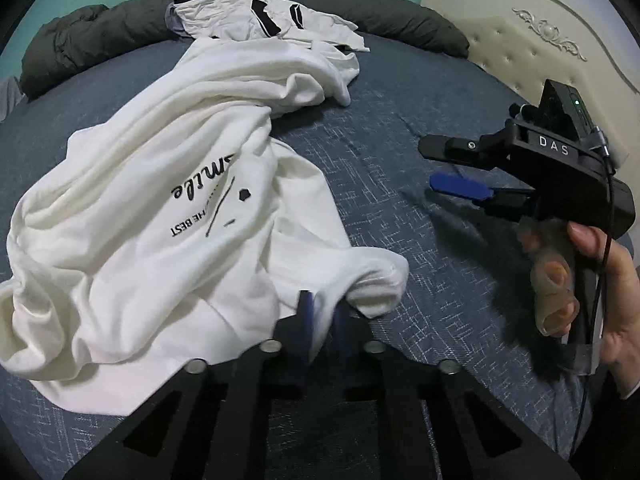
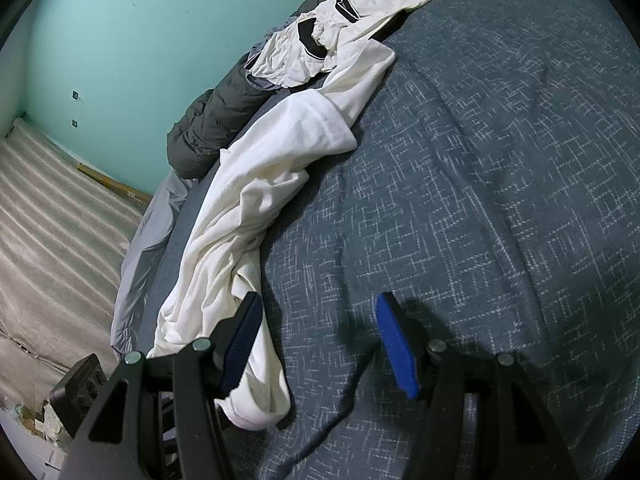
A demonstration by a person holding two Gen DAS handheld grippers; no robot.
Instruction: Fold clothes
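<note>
While the white printed T-shirt (image 1: pixel 160 208) lies crumpled on the blue patterned bed (image 1: pixel 400 128), the left gripper (image 1: pixel 320 316) has its jaws clenched on a bunched fold at the near edge, and the right gripper (image 2: pixel 320 344) hangs released over bare bedding just beside the shirt. Risk now: that pinch looks to hold several layers, so a lift could drag a tangle instead of one hem. Open bedding lies to the right; another white garment (image 1: pixel 272 20) and a dark duvet (image 1: pixel 80 36) crowd the far edge.

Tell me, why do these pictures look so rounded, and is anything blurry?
Both wrist views are fisheye, bulging the bed cover with dark corners. Left wrist view: fingertips on the white shirt look smeared. Right wrist view: sharp, gripper casting shadow.
</note>
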